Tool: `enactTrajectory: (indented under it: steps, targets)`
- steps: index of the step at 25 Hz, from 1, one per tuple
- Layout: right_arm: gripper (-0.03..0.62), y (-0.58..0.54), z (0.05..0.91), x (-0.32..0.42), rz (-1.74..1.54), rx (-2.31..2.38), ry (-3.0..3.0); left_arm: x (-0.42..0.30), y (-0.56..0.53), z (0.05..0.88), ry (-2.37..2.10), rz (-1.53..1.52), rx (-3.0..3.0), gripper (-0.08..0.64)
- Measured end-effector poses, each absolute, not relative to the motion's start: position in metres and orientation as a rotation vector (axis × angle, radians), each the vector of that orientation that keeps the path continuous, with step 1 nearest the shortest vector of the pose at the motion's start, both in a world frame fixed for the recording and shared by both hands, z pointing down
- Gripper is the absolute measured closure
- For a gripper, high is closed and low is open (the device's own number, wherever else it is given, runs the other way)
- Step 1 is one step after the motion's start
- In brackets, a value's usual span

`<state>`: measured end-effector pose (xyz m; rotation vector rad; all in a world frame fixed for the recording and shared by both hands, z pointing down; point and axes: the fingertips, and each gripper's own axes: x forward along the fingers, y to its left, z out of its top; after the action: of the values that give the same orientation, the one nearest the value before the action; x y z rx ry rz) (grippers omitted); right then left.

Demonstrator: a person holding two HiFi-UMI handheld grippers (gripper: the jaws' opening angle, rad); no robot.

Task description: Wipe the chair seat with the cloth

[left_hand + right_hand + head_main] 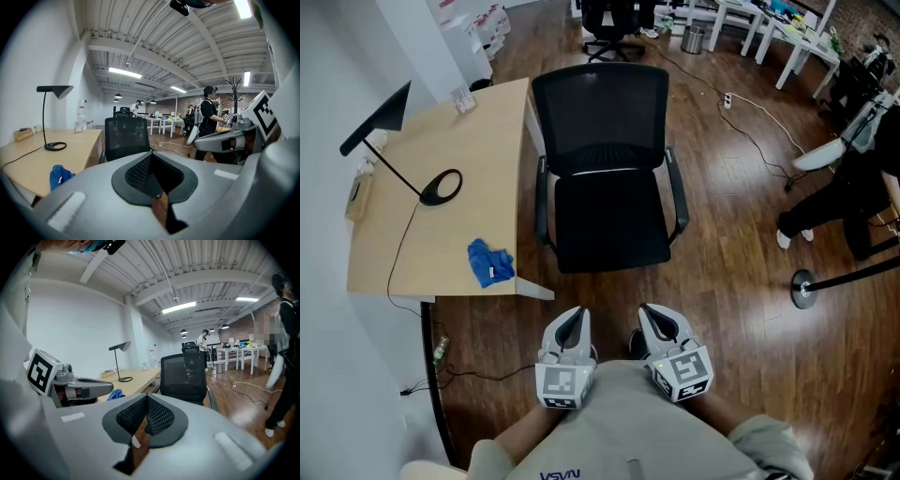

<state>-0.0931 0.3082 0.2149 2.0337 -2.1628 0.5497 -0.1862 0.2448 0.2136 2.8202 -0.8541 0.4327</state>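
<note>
Dark wooden floor (741,234) meets a white wall (323,75); a black lamp (441,187) stands on the light table (469,150); strip lights (124,72) overhead.

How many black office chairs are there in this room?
2: one chair beside the wooden desk, nearest the camera; another chair at the far end of the floor. Others may be hidden.

The chair (605,112) has a black mesh back, and its seat (611,223) is matt black fabric. The cloth (490,262) is blue, soft and crumpled. The desk (459,225) is pale wood-look board, smooth and matt. The floor (741,253) is dark wood planking with a sheen. The left gripper (574,316) and right gripper (656,316) have smooth grey matt plastic shells, each with 2 black dimpled pads.
</note>
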Motion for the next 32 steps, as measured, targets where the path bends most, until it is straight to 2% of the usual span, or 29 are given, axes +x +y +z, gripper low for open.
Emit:
enactTrajectory:
  steps: [23,32]
  targets:
    - [0.592,0.347,0.222,-0.017,0.573,2.041,-2.222,-0.112,0.288,0.218,-0.899,0.487,2.832,0.555]
    - [0.592,0.34,0.224,-0.017,0.584,1.975,-2.29,-0.116,0.287,0.219,-0.996,0.497,2.805,0.555]
